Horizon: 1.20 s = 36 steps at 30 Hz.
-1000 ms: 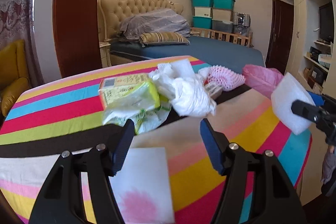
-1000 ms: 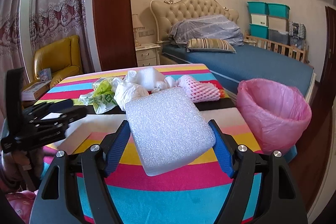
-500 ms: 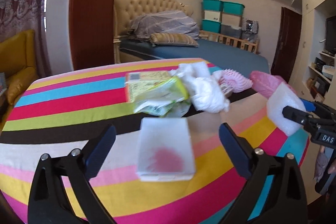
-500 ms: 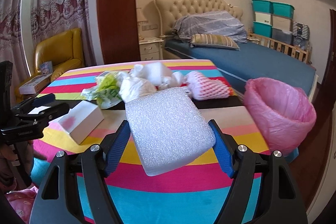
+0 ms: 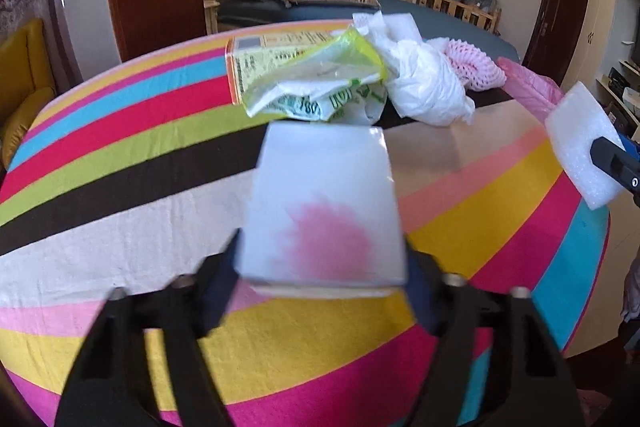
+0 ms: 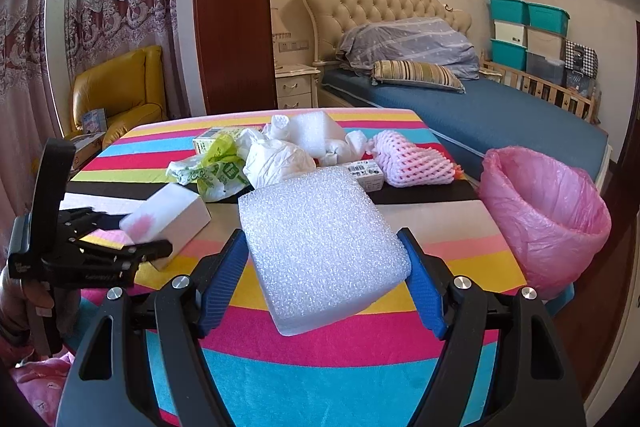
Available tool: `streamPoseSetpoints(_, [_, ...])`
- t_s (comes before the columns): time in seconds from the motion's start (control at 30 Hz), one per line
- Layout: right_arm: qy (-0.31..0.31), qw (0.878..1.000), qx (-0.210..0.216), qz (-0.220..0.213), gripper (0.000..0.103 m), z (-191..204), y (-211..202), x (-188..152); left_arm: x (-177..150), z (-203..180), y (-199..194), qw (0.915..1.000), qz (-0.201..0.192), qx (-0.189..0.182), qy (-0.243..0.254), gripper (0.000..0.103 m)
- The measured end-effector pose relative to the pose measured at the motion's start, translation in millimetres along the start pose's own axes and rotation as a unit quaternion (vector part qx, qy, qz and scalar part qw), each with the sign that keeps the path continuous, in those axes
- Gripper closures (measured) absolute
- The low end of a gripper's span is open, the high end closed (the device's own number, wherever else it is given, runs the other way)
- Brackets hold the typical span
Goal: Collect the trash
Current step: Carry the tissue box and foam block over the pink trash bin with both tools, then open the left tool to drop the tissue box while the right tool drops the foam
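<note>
We could not see the left gripper's (image 5: 322, 267) fingertips: the white box with the pink blot (image 5: 324, 211) covered them, and motion blur smeared both the box and the jaws closing on it, so contact at the pads stayed unclear. The right gripper (image 6: 324, 259) showed only as a black tip at the left wrist view's right edge. The foam block (image 6: 320, 247) hid the inner faces of its fingers. Print on the green-and-white wrapper (image 5: 320, 95) and on the small carton label (image 6: 366, 173) was too small to read. The pink-lined bin (image 6: 552, 227) had its base hidden below the striped tablecloth's (image 6: 440, 235) edge. The hand (image 6: 16, 303) was cut off at the frame's left.
</note>
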State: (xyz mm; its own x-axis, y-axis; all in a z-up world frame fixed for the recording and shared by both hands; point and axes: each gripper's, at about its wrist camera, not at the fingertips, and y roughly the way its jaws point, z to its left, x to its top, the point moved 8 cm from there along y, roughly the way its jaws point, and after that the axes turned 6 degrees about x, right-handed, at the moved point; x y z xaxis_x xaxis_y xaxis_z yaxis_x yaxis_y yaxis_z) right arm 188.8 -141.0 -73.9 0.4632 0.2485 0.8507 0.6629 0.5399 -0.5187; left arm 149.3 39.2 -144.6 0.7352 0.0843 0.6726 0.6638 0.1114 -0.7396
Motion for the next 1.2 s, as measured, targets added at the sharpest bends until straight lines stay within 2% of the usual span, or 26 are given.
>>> streamPoseSetpoints(0.07, [0.001, 1.000, 0.002, 0.001, 0.031, 0, 2, -1, 0, -2, -3, 1.0000, -0.008, -0.001, 0.005, 0.039])
streamPoseSetpoints(0.3, [0.004, 1.000, -0.001, -0.004, 0.031, -4, -2, -3, 15, -18, -30, 0.9967, -0.073, 0.010, 0.032, 0.039])
streamPoseSetpoints(0.57, [0.022, 0.999, -0.016, -0.019, 0.031, -26, -11, -3, 30, -52, -48, 0.9920, -0.110, -0.015, 0.060, 0.039])
streamPoseSetpoints(0.87, [0.040, 0.998, -0.044, -0.034, 0.031, -62, -21, -1, 54, -109, -50, 0.9848, -0.132, -0.050, 0.101, 0.039])
streamPoseSetpoints(1.2, [0.058, 0.992, -0.096, -0.051, 0.031, -127, -36, 10, 87, -181, -36, 0.9734, -0.147, -0.099, 0.145, 0.039])
